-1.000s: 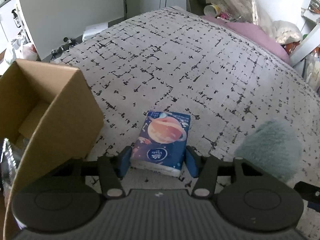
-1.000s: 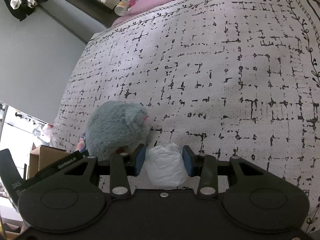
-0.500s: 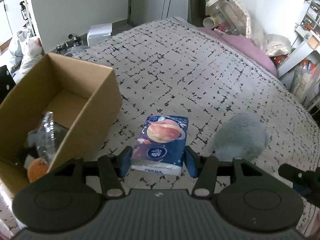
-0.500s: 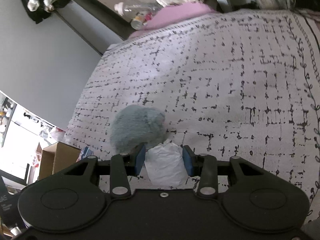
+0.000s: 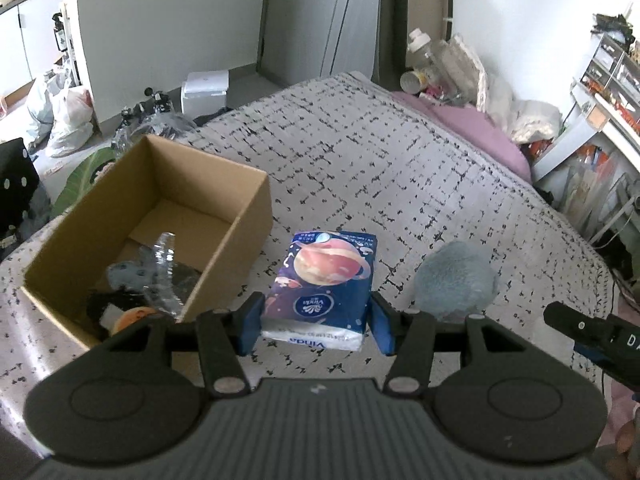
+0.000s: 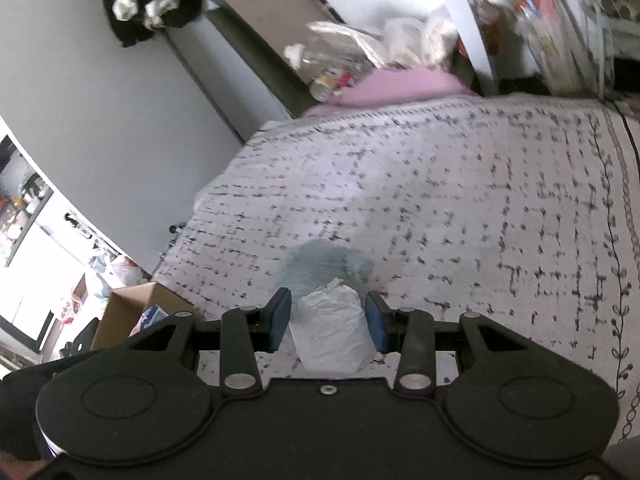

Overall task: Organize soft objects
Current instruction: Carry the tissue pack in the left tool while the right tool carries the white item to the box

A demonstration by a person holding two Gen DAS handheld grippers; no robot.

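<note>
My left gripper [image 5: 316, 326] is shut on a blue tissue pack [image 5: 324, 280] with a planet print and holds it above the bed, just right of an open cardboard box [image 5: 224, 240]. The box holds a clear plastic bottle [image 5: 162, 264] and some dark and orange items. A grey-blue fluffy plush [image 5: 456, 280] lies on the bed to the right of the pack. My right gripper [image 6: 327, 320] is shut on a white plastic bag bundle [image 6: 330, 334], held above the bed with the plush [image 6: 324, 264] just beyond it. The box [image 6: 132, 308] shows at lower left in the right wrist view.
The bed has a white cover [image 5: 380, 184] with black dashes. A pink pillow [image 5: 472, 132] and bottles [image 5: 420, 52] lie at its head. Shelves [image 5: 600, 92] stand to the right. Bags [image 5: 60, 112] and clutter lie on the floor at left.
Both grippers have risen well above the bed with their loads. The box's inside has come into the left wrist view, and the plush looks smaller and farther off in both views.
</note>
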